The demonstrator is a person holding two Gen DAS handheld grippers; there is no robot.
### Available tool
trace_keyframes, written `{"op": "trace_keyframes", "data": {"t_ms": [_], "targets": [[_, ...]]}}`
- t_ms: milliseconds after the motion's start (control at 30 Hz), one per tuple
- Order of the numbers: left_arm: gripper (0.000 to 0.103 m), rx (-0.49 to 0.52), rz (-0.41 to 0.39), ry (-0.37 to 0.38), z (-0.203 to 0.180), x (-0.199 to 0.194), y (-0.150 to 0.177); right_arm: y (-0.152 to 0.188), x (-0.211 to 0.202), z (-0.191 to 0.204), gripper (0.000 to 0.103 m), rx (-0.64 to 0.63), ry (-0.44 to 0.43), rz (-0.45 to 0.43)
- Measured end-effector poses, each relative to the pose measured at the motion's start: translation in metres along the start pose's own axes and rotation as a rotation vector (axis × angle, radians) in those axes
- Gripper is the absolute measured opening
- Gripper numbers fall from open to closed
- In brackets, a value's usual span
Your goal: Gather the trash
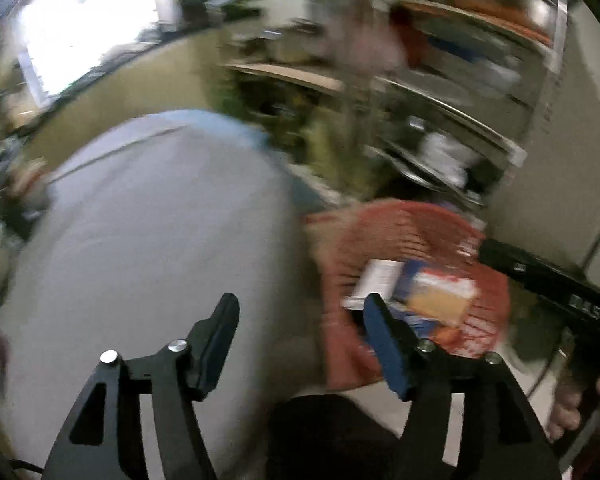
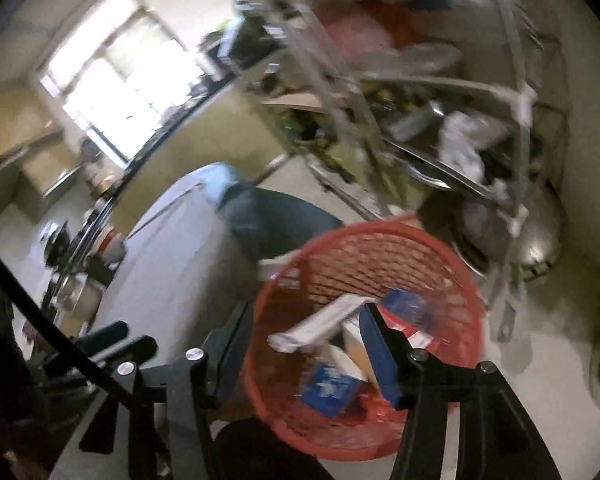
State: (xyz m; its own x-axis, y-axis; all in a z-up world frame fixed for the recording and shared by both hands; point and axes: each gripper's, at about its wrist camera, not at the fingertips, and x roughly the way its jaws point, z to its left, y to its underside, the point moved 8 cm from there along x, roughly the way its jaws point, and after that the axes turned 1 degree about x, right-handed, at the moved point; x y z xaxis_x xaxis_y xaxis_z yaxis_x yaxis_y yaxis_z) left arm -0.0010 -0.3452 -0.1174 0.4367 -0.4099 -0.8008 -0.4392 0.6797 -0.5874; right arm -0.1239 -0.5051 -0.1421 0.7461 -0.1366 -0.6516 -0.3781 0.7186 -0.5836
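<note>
Left wrist view: the left gripper (image 1: 300,340) is released, jaws apart with nothing between them. The red plastic mesh basket (image 1: 400,232) sits on the floor beside a pale grey rounded surface (image 1: 148,240) and contains a blue-and-yellow carton (image 1: 436,296).

Right wrist view: the right gripper (image 2: 304,344) is released above the basket (image 2: 380,256), which holds crumpled white paper (image 2: 320,326) and a blue packet (image 2: 328,388). A metal shelf rack (image 2: 420,128) stands behind it.
</note>
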Motion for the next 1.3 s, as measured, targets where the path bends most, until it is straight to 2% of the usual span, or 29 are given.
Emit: {"op": "trace_keyframes", "data": {"t_ms": [100,233,300,367,533,667,800,933,1300], "targets": [[0.073,-0.072,-0.052,-0.168,0.056,-0.032,0.015,0.003,0.004,0.052,0.059,-0.12,-0.045,0.013],[0.077,-0.192,-0.092,-0.319,0.123,-0.071,0.042,0.016,0.007,0.125,0.059,-0.256,-0.126,0.037],[0.08,-0.245,-0.092,-0.376,0.153,-0.085,0.057,0.025,0.008,0.163,0.059,-0.321,-0.17,0.05],[0.08,-0.304,-0.089,-0.468,0.185,-0.102,0.077,0.035,0.008,0.199,0.06,-0.382,-0.215,0.06],[0.08,-0.41,-0.088,-0.587,0.238,-0.135,0.115,0.062,0.0,0.264,0.067,-0.509,-0.277,0.052],[0.08,-0.462,-0.103,-0.627,0.259,-0.154,0.135,0.086,-0.004,0.303,0.067,-0.614,-0.28,0.04],[0.081,-0.493,-0.116,-0.649,0.274,-0.164,0.143,0.1,-0.001,0.322,0.067,-0.667,-0.249,0.043],[0.081,-0.522,-0.12,-0.656,0.283,-0.171,0.154,0.107,-0.001,0.329,0.067,-0.676,-0.212,0.05],[0.081,-0.569,-0.125,-0.661,0.291,-0.187,0.176,0.123,-0.005,0.337,0.067,-0.701,-0.194,0.071]]}}
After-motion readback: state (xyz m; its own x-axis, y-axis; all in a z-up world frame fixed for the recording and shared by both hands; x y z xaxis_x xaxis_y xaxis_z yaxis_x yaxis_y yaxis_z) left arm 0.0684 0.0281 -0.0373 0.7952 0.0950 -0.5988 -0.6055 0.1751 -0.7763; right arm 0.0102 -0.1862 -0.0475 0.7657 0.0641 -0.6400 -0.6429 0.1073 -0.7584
